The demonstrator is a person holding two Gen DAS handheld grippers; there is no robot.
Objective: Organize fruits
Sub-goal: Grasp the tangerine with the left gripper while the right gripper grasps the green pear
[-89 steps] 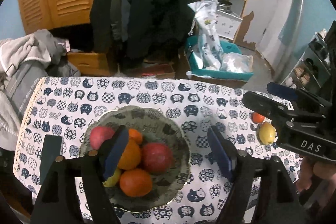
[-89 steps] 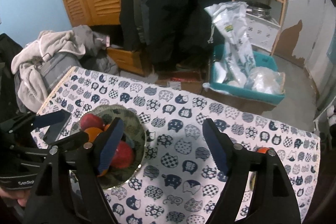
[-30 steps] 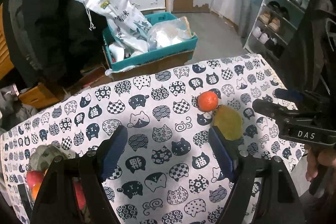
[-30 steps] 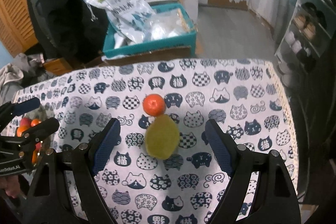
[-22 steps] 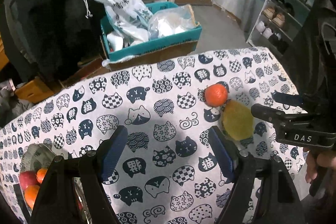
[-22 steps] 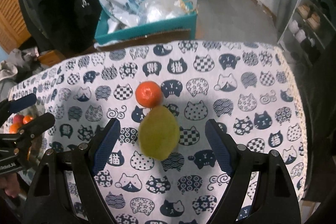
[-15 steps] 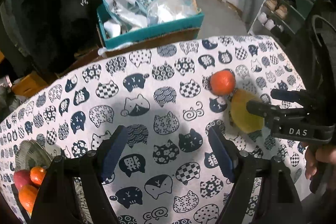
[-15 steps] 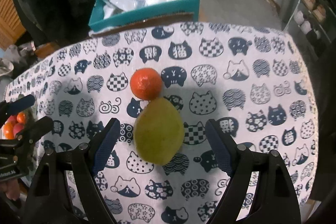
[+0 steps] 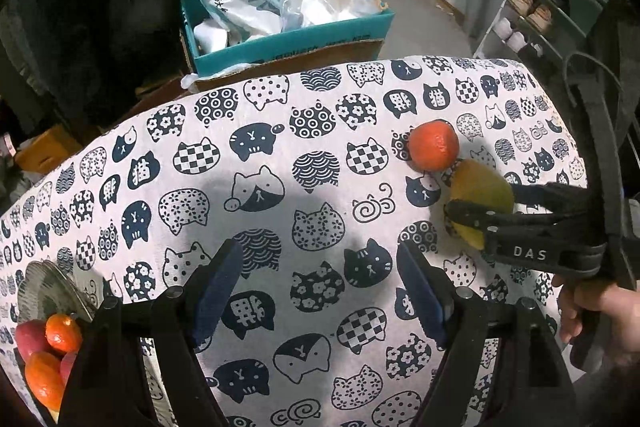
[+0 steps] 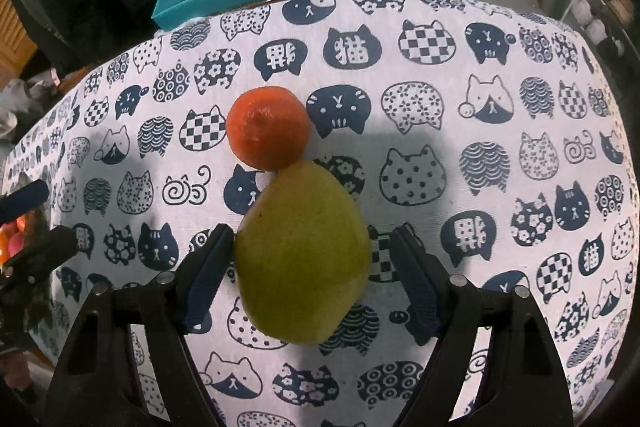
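A yellow-green fruit (image 10: 302,259) lies on the cat-print tablecloth (image 10: 500,131), touching a small orange (image 10: 267,127) just beyond it. My right gripper (image 10: 314,267) straddles the yellow-green fruit and its jaws are closing. The left pad is at the fruit's side, while a strip of cloth still shows between the fruit and the right pad. In the left wrist view the orange (image 9: 433,146) and the yellow-green fruit (image 9: 482,193) sit far right, with the right gripper (image 9: 480,205) around the fruit. My left gripper (image 9: 320,279) hangs open over bare cloth, holding nothing.
A patterned bowl (image 9: 44,291) with oranges and red fruit sits at the lower left of the left wrist view. Past the table's far edge stands a teal box (image 9: 280,39) of bags. A shoe rack (image 9: 552,7) is at the right. A hand (image 9: 588,311) holds the right gripper.
Both grippers have sunk toward the table. The right gripper has come down around the yellow-green fruit and its jaws have narrowed. The bowl has slid to the left view's lower left corner.
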